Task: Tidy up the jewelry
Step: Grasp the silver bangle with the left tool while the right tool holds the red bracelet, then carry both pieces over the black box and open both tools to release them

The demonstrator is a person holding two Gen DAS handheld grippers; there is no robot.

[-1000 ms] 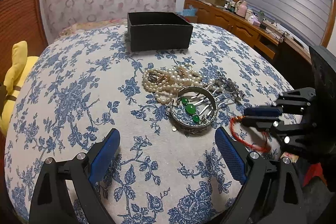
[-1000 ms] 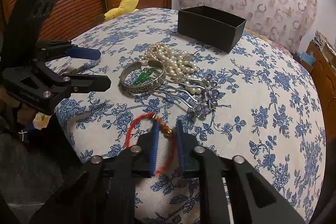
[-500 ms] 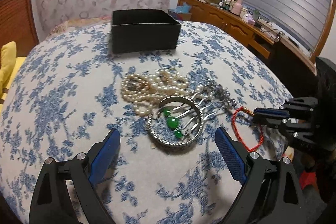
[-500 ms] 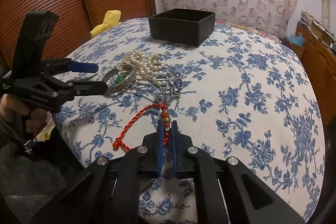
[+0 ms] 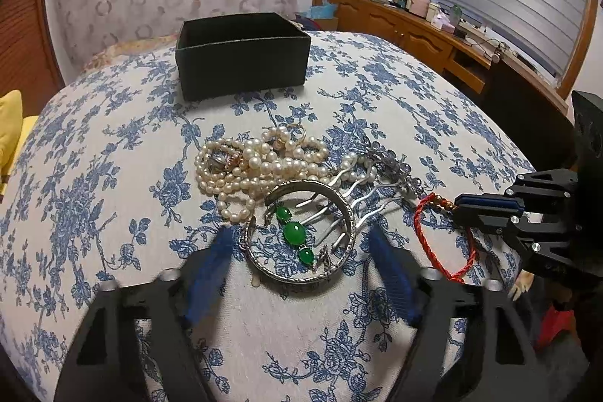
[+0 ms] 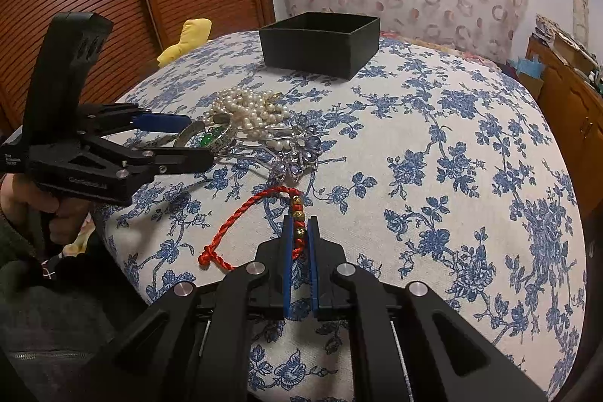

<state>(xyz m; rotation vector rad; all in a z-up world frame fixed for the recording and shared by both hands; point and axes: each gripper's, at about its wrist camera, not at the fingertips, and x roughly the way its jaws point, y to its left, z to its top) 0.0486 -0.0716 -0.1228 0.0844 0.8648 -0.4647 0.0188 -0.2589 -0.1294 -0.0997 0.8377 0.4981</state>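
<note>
Organizing jewelry on a blue-flowered white bedspread (image 6: pixel 471 145): nearest the camera, our right gripper (image 6: pixel 299 232) is clamped tight on the beaded stretch of a red braided cord bracelet with small gold beads (image 6: pixel 241 213), whose loop trails across the cloth to a knot at the near edge.

To its left, our left gripper (image 5: pixel 297 243) points down at a carved silver bangle (image 5: pixel 301 232); its blue-padded jaws are closing on either side of the bangle, and the blurred pads do not yet look pressed against it. Strung across the ring is a pin with three green stones (image 5: pixel 294 232).

Just beyond, touching the bangle, lie a silver hair comb with wavy prongs and purple crystal flowers (image 6: pixel 297 157) and a tangled heap of cream pearl strands (image 5: pixel 256 164), with a smaller metal piece or two among the pearls, too small to identify.

Farthest off, well apart from the heap, stands an open black rectangular cardboard box (image 5: pixel 241 55). What we can see of its interior looks bare, though the floor is hidden by the near wall.

By our reading the sorting has barely begun: one bracelet in hand, one bangle about to be taken, everything else loose on the cloth.
</note>
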